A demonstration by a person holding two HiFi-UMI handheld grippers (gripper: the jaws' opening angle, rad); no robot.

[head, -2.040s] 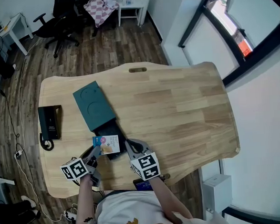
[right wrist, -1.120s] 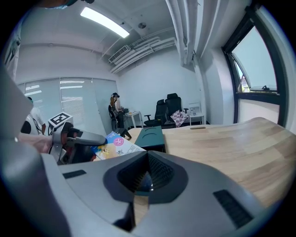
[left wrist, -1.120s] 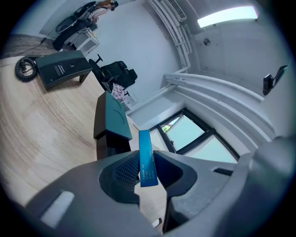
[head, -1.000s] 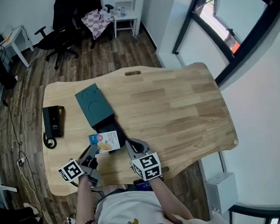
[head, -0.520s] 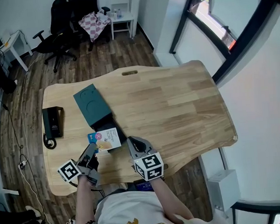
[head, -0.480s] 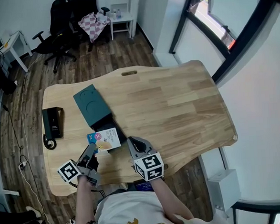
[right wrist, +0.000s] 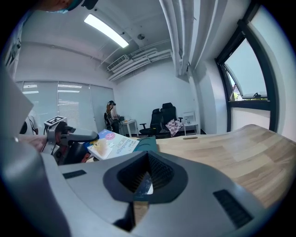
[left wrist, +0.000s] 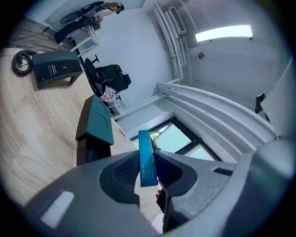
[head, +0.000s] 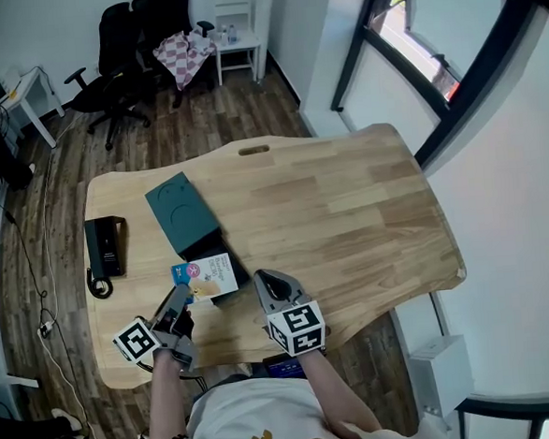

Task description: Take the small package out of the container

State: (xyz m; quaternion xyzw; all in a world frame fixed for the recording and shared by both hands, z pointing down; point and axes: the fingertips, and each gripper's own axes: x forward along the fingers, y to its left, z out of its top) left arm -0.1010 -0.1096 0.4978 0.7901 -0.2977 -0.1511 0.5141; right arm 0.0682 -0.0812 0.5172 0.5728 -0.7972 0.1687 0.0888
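Observation:
The small package [head: 206, 274], a flat blue and white box, hangs over the near end of the teal container [head: 182, 211]. My left gripper [head: 179, 298] is shut on the package's near edge. In the left gripper view its thin blue edge [left wrist: 147, 159] stands upright between the pads. The container's dark inner tray [head: 216, 245] sticks out toward me. My right gripper [head: 265, 282] is at the tray's near right corner, with its jaws closed on a thin dark edge [right wrist: 141, 184]. The right gripper view shows the package [right wrist: 113, 144] tilted above the container [right wrist: 148, 142].
A black device with a coiled cable [head: 105, 246] lies at the table's left edge, also seen in the left gripper view [left wrist: 54, 68]. The wooden table [head: 349, 218] has a handle slot [head: 254, 151] at its far edge. Office chairs [head: 126, 37] stand beyond.
The left gripper has drawn the package slightly left and away from the tray. The right gripper has stayed at the tray's end.

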